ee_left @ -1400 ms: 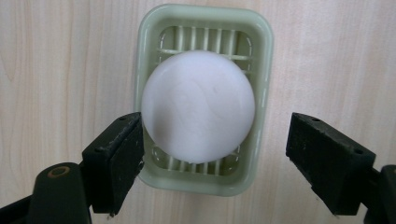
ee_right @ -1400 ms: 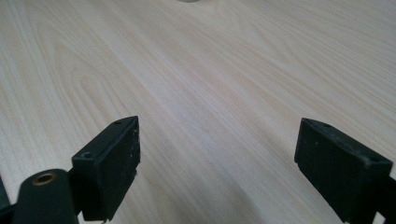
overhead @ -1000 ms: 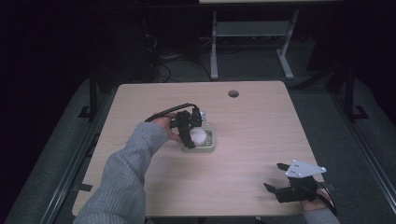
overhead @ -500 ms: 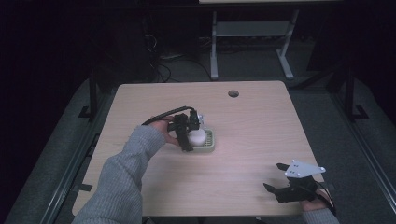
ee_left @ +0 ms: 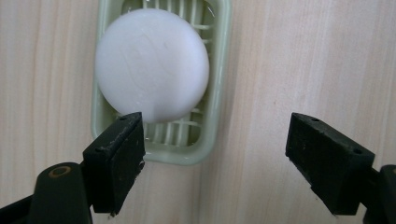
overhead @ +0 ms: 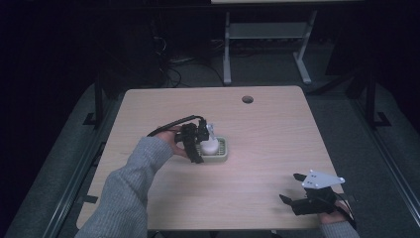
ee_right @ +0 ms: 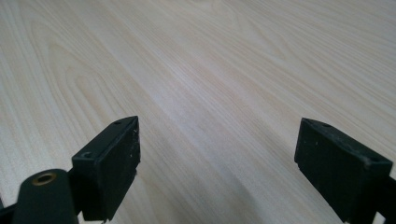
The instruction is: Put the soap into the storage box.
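The left gripper [ee_left: 215, 158] hovers with jaws spread above a round white soap bar [ee_left: 152, 63] lying in a pale green slatted plastic dish [ee_left: 219, 70]. The right gripper [ee_right: 217, 163] rests released on the light wooden table [ee_right: 210, 60]

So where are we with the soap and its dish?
The white soap lies in the green soap dish. The left gripper hangs over the dish's near end, jaws open and holding nothing. The right gripper rests open on the table. Gripping the soap or dish is not yet done.

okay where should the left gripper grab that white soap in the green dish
Probably across the white soap's rounded sides, coming straight down from above. It domes above the pale green dish's low rim, leaving its edges exposed. The left gripper is open but offset, so centre it first.
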